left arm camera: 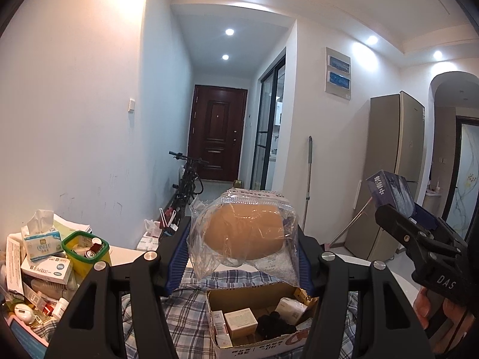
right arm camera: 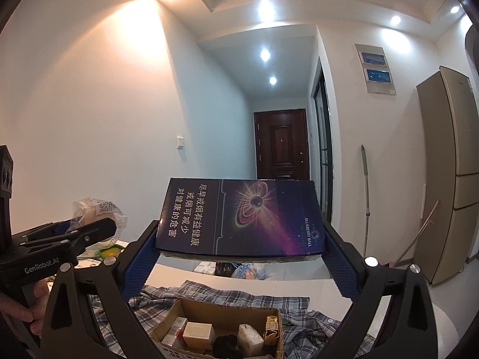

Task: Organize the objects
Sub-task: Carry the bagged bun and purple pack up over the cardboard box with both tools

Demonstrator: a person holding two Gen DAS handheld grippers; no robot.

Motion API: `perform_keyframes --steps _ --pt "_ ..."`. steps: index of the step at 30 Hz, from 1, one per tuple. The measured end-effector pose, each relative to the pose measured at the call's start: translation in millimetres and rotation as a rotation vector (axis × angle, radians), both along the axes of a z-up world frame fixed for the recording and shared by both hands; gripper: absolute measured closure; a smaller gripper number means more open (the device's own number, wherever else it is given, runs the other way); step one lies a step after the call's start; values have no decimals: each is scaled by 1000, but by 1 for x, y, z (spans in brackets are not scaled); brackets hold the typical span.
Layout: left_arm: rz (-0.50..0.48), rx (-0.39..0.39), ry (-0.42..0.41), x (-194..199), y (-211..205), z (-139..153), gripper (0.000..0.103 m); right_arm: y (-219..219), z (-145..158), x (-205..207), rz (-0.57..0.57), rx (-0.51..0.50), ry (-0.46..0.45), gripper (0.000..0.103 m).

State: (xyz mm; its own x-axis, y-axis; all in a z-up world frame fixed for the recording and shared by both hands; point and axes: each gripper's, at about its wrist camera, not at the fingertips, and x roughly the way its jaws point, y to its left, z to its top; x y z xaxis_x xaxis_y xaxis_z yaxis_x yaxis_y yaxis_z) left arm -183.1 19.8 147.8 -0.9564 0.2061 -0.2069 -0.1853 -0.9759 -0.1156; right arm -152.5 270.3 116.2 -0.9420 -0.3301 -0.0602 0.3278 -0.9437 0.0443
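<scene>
My left gripper [left arm camera: 242, 239] is shut on a clear plastic clamshell with a brown bun [left arm camera: 245, 233] inside, held up above the table. My right gripper [right arm camera: 239, 245] is shut on a dark blue cigarette carton [right arm camera: 239, 218] with a purple galaxy print, its blue pads [right arm camera: 140, 266] pressing both ends. In the left wrist view the right gripper [left arm camera: 419, 233] shows at the right edge with the carton [left arm camera: 389, 191] tilted up. In the right wrist view the left gripper [right arm camera: 89, 230] shows at the left with the bun pack [right arm camera: 95, 212]. An open cardboard box [left arm camera: 254, 323] of small packages lies below both.
The cardboard box [right arm camera: 221, 329] rests on a plaid cloth [left arm camera: 179, 308] over a white table [right arm camera: 239, 278]. At the left stand a yellow-green bin [left arm camera: 86, 251], a tissue pack [left arm camera: 42, 236] and medicine boxes [left arm camera: 48, 269]. Beyond stand a bicycle [left arm camera: 188, 179], a fridge [left arm camera: 386, 173] and a mop [left arm camera: 308, 179].
</scene>
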Motion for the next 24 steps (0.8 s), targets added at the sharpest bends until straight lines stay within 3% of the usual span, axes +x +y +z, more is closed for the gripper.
perform_keyframes --steps 11,24 --pt "-4 -22 -117 -39 10 -30 41 17 -17 -42 -29 -35 -124 5" --pt "-35 -43 -305 -86 16 -77 41 19 -23 -62 -75 13 -160 5"
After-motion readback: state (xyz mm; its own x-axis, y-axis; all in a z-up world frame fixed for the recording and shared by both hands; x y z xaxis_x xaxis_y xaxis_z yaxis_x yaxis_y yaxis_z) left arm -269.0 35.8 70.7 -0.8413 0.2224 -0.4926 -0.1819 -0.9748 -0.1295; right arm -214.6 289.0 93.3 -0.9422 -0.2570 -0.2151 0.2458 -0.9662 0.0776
